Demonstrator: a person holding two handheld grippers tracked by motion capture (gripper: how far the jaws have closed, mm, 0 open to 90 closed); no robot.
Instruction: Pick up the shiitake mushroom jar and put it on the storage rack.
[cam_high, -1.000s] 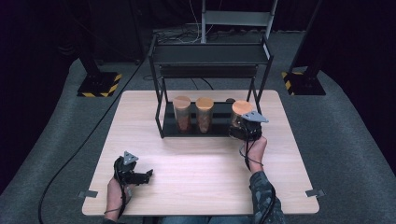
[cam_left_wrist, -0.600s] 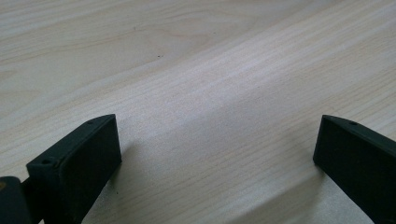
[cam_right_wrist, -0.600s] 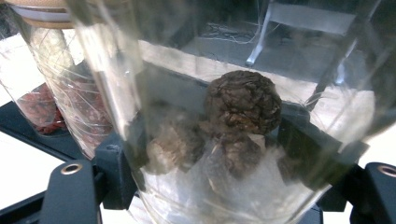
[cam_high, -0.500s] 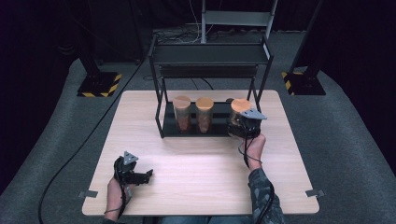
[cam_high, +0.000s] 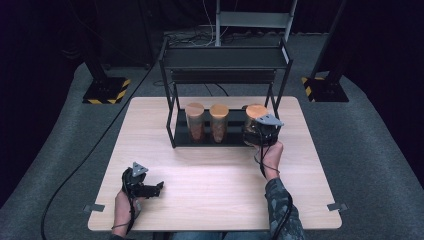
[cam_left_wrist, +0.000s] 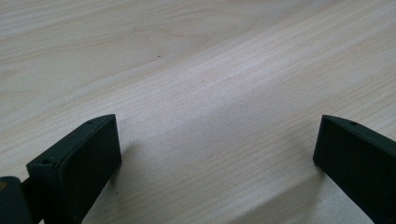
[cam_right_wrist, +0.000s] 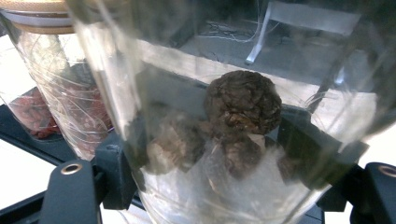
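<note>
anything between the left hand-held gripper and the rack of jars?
Nothing: bare table lies between the left hand-held gripper and the rack, per the high view.

— What do the tools look like?

— Each hand carries a black gripper. The left gripper (cam_high: 156, 188) and the right gripper (cam_high: 256, 131) both wear a grey three-cornered plate on top, and a black cable trails from each.

— And up close?

— Blocky matte-black jaws with a small round hole near the tip.

— Clothing?

— The right sleeve (cam_high: 282, 212) looks dark and mottled, perhaps camouflage.
</note>
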